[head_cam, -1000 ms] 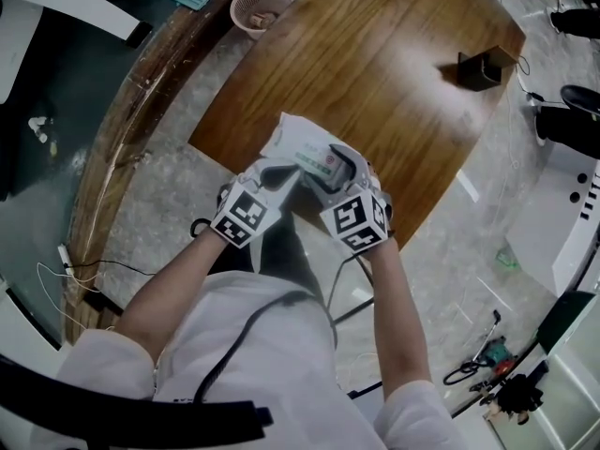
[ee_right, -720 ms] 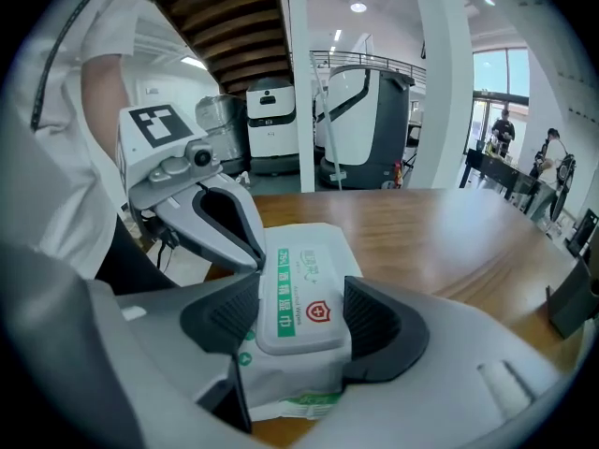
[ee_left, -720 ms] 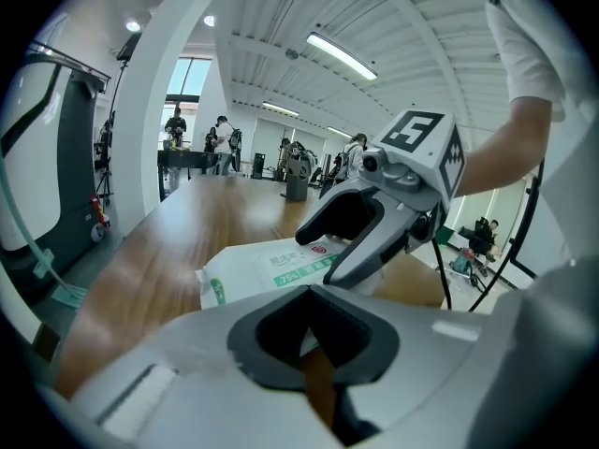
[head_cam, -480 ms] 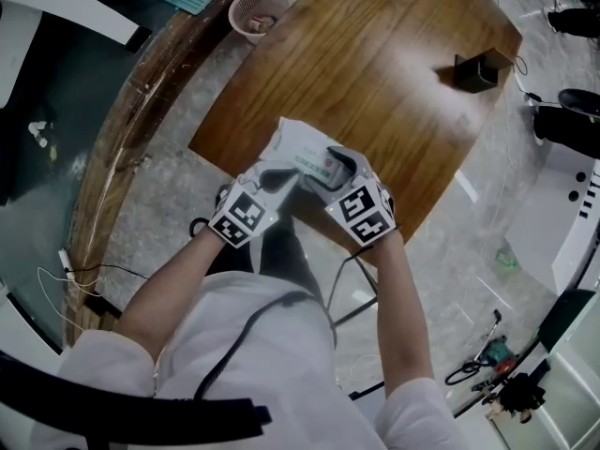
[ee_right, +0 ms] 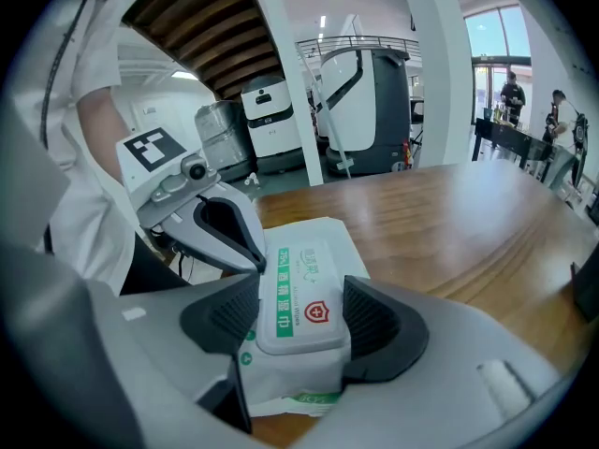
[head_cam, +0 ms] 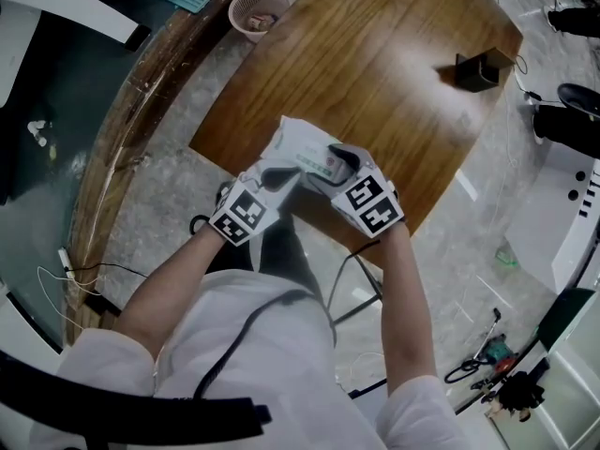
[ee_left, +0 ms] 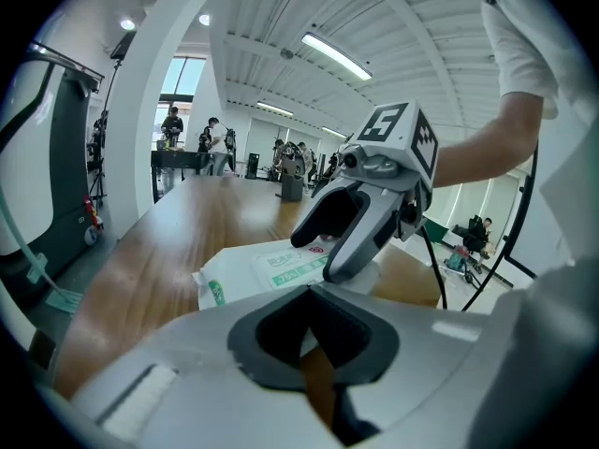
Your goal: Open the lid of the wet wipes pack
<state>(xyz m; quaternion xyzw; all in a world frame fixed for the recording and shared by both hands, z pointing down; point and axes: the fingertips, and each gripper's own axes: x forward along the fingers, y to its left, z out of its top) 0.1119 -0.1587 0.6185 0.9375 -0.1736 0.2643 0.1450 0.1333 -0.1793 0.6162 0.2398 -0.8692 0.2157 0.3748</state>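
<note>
The right gripper [ee_right: 299, 324] clamps the wet wipes pack [ee_right: 323, 237] astride its lid [ee_right: 298, 293]. The left gripper [ee_left: 314, 340] (jaws together, empty) sits at the lid's long edge.

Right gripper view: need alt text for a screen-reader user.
The right gripper has its claw clamped on both sides of the closed lid of a white wet wipes pack on a wooden table. The left gripper, upper left, touches the pack beside the lid.

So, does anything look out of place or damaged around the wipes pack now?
Nothing looks damaged or spilled. The wet wipes pack lies on the table, and its lid is closed, between the jaws of the right gripper. Only its place is a little odd: the pack sits close to the table's near edge.
</note>
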